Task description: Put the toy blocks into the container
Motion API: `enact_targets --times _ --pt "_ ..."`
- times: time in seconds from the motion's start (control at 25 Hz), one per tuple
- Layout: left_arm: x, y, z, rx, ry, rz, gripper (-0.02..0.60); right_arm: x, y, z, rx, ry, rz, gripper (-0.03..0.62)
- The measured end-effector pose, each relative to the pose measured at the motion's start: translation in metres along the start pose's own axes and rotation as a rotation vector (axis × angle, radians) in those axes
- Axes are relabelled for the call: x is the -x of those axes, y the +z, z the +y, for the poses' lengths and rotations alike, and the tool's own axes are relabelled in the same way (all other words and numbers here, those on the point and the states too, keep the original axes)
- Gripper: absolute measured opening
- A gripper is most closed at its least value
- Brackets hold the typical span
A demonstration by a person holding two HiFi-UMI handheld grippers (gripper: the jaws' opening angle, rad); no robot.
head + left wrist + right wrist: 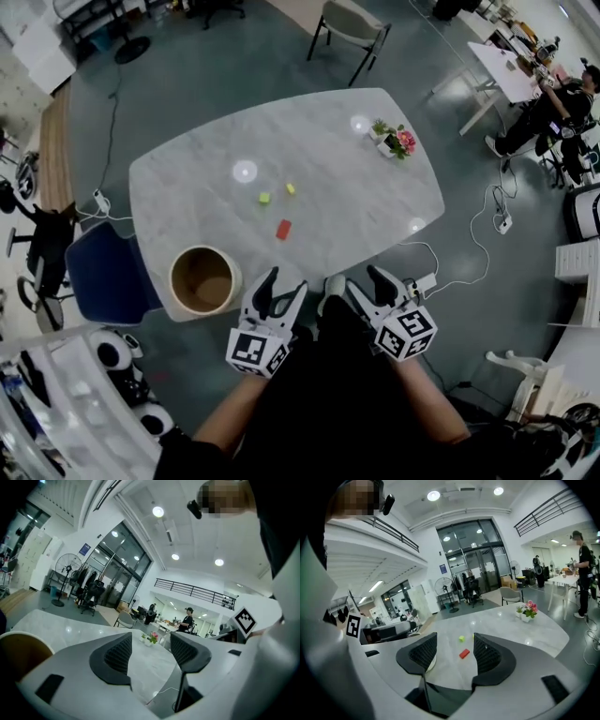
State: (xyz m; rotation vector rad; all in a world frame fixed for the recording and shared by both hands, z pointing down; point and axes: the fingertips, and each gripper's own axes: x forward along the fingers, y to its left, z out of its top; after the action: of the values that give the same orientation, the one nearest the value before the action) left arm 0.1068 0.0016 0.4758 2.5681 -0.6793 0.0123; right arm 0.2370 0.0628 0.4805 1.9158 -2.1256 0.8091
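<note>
Table (328, 141): pale marble, rounded corners.
Container (172, 281): round and open-topped, sitting on the near-left corner.
Left hand-held gripper (286, 284): at the near edge, jaws apart, nothing between them.
Right hand-held gripper (364, 281): just beside it, jaws apart and empty too.
Flower pot (394, 142): by the far-right edge.
Red block (283, 229), green block (264, 198), yellow block (291, 188): loose mid-table, well apart from the container.

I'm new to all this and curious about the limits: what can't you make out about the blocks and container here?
Yellow block: right gripper view, nearly all hidden behind a jaw.
Container: left gripper view, cut off by the left edge; right gripper view, mostly behind a jaw.
Green block and red block: head view, too small to tell exact shapes.
</note>
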Motion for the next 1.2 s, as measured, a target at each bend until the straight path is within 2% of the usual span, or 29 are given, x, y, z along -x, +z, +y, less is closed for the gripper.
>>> enact_targets --times 0.28,0.52,0.68,0.8,1.0,1.2 --pt "-0.010 0.014 0.028 -0.031 0.111 -0.043 0.236 -0.078 0.022 -0.015 0.139 0.119 0.080 0.212" --pt "-0.024 0.017 0.064 -0.014 0.296 -0.047 0.236 -0.156 0.014 -0.043 0.189 0.237 0.202 0.212" --pt "-0.028 0.018 0.086 -0.002 0.419 -0.066 0.236 -0.212 -0.002 -0.057 0.207 0.312 0.270 0.212" --pt "-0.030 0.019 0.093 0.022 0.505 -0.077 0.236 -0.250 -0.021 -0.064 0.260 0.372 0.329 0.212" --pt "-0.047 0.007 0.098 0.055 0.589 -0.051 0.236 -0.304 -0.051 -0.083 0.329 0.424 0.421 0.212" --pt "-0.059 0.001 0.093 0.082 0.629 -0.073 0.236 -0.348 -0.075 -0.102 0.371 0.440 0.477 0.213"
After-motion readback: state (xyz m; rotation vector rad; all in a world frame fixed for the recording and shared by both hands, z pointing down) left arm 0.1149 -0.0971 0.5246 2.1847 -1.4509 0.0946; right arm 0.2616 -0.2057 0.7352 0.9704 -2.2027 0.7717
